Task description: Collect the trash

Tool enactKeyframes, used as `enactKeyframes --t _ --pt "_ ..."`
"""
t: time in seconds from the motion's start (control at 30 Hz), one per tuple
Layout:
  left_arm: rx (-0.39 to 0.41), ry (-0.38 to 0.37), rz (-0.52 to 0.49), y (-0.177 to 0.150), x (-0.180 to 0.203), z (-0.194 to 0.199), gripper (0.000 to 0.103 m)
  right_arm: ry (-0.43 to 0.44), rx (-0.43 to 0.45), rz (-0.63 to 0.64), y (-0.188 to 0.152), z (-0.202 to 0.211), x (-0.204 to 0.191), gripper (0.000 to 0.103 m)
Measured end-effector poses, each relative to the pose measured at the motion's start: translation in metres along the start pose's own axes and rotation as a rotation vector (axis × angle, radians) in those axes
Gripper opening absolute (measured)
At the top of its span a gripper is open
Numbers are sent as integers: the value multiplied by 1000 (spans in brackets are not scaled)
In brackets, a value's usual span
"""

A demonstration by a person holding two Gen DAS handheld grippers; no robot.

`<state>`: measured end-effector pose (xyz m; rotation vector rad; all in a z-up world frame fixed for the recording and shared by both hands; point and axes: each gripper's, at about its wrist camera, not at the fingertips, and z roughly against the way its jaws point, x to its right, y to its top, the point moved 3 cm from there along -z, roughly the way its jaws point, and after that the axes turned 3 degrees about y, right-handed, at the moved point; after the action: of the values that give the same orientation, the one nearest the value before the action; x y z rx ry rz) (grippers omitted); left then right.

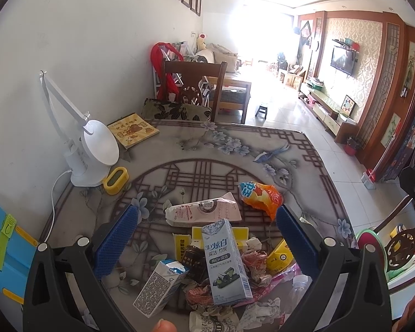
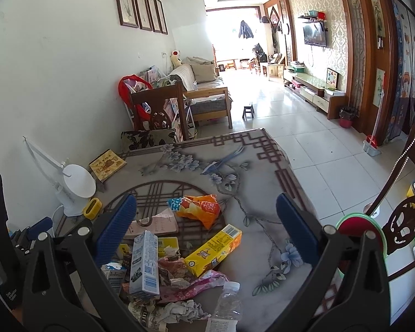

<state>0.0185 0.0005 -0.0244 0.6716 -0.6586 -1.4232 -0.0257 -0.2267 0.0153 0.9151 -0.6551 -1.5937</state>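
Trash pile (image 1: 224, 260) between spread left tongs (image 1: 207, 221)

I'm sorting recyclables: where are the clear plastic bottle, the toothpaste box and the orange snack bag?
clear plastic bottle (image 2: 229, 305), right wrist view, its body.
toothpaste box (image 1: 226, 260), left wrist view, front face.
orange snack bag (image 1: 262, 197), left wrist view, its middle.

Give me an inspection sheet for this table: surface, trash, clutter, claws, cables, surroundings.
Surface: table under a flower-patterned cover.
Job's things: trash heaped at the near edge: toothpaste box, milk carton, orange snack bag, yellow box, clear bottle, crumpled wrappers.
Clutter: white desk lamp, yellow holder, booklet.
Claws: left claw and right claw both open, empty, above the heap.
Cables: white lamp cord by the wall.
Surroundings: wooden chair, sofa, wall television.
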Motion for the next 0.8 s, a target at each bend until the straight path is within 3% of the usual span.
enactKeyframes --t 0.8 --pt "-6 15 12 -2 -6 -7 95 -9 -37 -14 0 -13 -4 100"
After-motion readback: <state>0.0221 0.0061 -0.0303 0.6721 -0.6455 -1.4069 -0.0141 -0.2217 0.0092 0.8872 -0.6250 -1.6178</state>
